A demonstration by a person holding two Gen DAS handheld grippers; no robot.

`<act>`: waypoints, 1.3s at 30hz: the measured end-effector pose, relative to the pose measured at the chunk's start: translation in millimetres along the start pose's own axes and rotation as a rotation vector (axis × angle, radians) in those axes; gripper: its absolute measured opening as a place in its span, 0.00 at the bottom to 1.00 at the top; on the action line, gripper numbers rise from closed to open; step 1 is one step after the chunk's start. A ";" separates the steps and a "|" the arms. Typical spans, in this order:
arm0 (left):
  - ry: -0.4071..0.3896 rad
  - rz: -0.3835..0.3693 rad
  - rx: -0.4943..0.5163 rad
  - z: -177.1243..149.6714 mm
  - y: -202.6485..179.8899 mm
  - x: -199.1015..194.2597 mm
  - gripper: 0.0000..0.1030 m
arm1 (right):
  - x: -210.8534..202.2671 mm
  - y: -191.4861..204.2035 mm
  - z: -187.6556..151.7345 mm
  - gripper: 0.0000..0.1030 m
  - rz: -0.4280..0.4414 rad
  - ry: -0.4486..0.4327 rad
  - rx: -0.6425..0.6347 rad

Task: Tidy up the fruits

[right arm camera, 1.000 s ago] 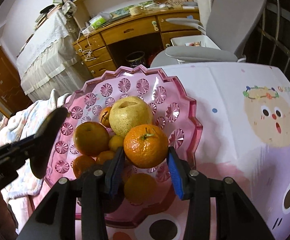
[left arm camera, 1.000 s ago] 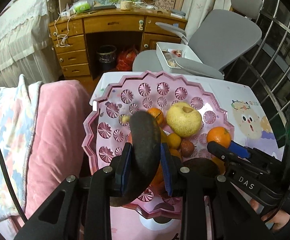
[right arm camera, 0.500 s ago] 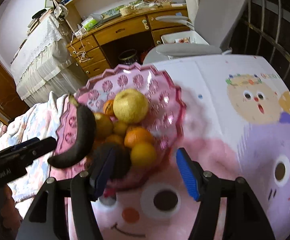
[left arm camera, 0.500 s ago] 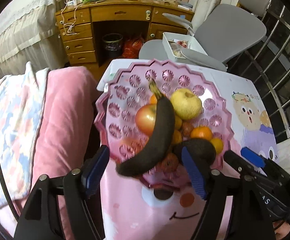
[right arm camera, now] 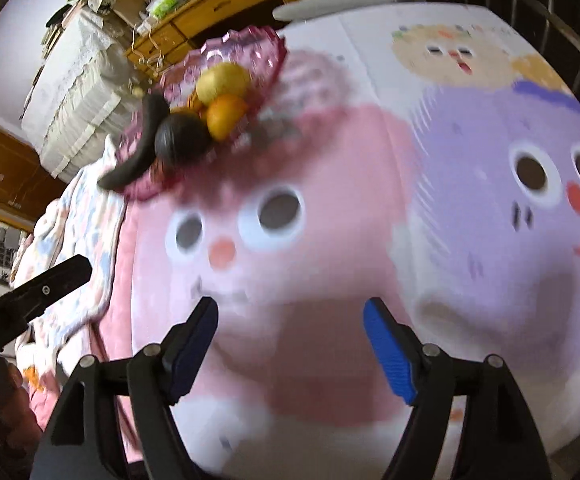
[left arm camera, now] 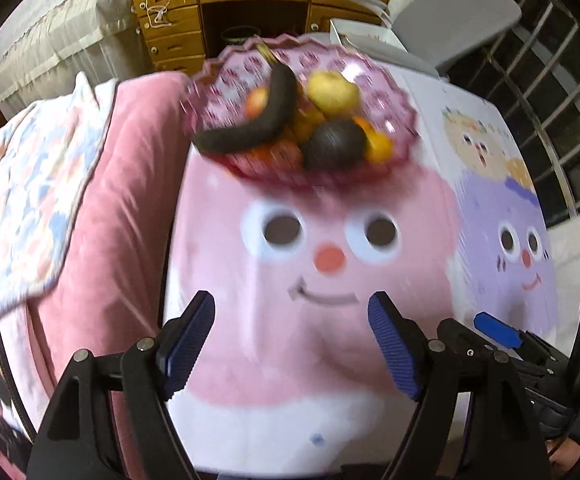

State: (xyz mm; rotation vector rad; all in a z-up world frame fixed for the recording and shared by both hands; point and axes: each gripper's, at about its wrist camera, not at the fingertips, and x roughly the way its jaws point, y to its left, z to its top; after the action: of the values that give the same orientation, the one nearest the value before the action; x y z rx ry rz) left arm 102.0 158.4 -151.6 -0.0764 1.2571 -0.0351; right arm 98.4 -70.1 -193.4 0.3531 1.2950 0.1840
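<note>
The pink fruit bowl (left arm camera: pixel 209 92) now sits far up the cartoon tablecloth (left arm camera: pixel 330 344), no longer under me. My left gripper (left arm camera: pixel 292 348) has dropped the blackened banana (left arm camera: pixel 257 124) there, my right gripper (right arm camera: pixel 290 350) the orange (right arm camera: pixel 225 116). Both jaws are widening, empty; sorting looks about finished.

Fruit under blackened banana (left arm camera: pixel 257 120) in bowl (left arm camera: pixel 404 120) blurred, partly hidden.
</note>
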 end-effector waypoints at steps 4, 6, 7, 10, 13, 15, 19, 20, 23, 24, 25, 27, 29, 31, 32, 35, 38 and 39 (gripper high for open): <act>0.026 -0.018 -0.038 -42.3 -30.9 -14.5 0.76 | -27.4 -16.5 -25.0 0.80 -0.015 0.042 -0.080; 0.029 -0.024 -0.046 -58.9 -45.5 -21.4 0.77 | -42.3 -25.6 -34.2 0.81 -0.033 0.048 -0.117; 0.032 -0.030 -0.052 -67.7 -53.2 -25.3 0.77 | -49.3 -31.4 -37.9 0.81 -0.044 0.051 -0.128; 0.029 -0.065 -0.065 -82.9 -71.7 -39.4 0.77 | -76.1 -49.7 -49.8 0.81 -0.068 0.052 -0.139; -0.016 -0.068 -0.034 -89.3 -86.5 -60.2 0.77 | -104.2 -60.5 -56.2 0.81 -0.098 0.044 -0.134; -0.051 -0.063 -0.018 -91.0 -93.4 -74.1 0.77 | -119.8 -64.6 -58.7 0.81 -0.094 0.048 -0.128; -0.096 -0.078 0.000 -89.4 -100.5 -100.6 0.77 | -148.8 -61.9 -61.8 0.81 -0.086 0.021 -0.135; -0.101 -0.080 0.002 -87.8 -101.2 -106.0 0.77 | -156.0 -59.4 -62.7 0.81 -0.080 0.014 -0.140; -0.122 -0.079 0.009 -84.1 -105.1 -125.5 0.77 | -177.1 -51.3 -63.6 0.81 -0.072 -0.003 -0.154; -0.133 -0.076 0.007 -83.1 -105.6 -132.1 0.77 | -182.9 -47.8 -63.6 0.81 -0.068 -0.009 -0.162; -0.143 -0.071 0.002 -82.4 -106.5 -139.2 0.77 | -190.5 -43.6 -63.7 0.81 -0.062 -0.018 -0.173; -0.151 -0.065 -0.004 -80.6 -107.3 -149.3 0.78 | -204.1 -35.9 -64.6 0.82 -0.058 -0.030 -0.194; -0.153 -0.061 -0.009 -79.0 -109.1 -157.6 0.79 | -218.2 -28.6 -66.3 0.83 -0.038 -0.046 -0.209; -0.167 -0.053 -0.012 -80.8 -112.3 -165.0 0.80 | -228.7 -23.2 -69.6 0.86 -0.032 -0.071 -0.227; -0.174 -0.051 -0.009 -81.8 -113.3 -166.8 0.81 | -233.8 -21.3 -71.2 0.87 -0.031 -0.090 -0.238; -0.197 -0.046 -0.001 -85.5 -118.9 -173.1 0.82 | -240.4 -20.7 -74.1 0.88 -0.037 -0.127 -0.248; -0.218 -0.027 0.001 -89.7 -123.7 -178.1 0.87 | -241.1 -24.1 -75.5 0.88 -0.037 -0.146 -0.226; -0.227 -0.021 -0.001 -91.3 -124.7 -179.9 0.89 | -240.9 -24.9 -75.9 0.88 -0.039 -0.152 -0.221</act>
State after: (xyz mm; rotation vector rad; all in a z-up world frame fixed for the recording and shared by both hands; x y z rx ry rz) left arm -38.4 42.9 0.7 -0.0919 1.0297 -0.0428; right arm -40.6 -160.8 -1.4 0.1495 1.1182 0.2595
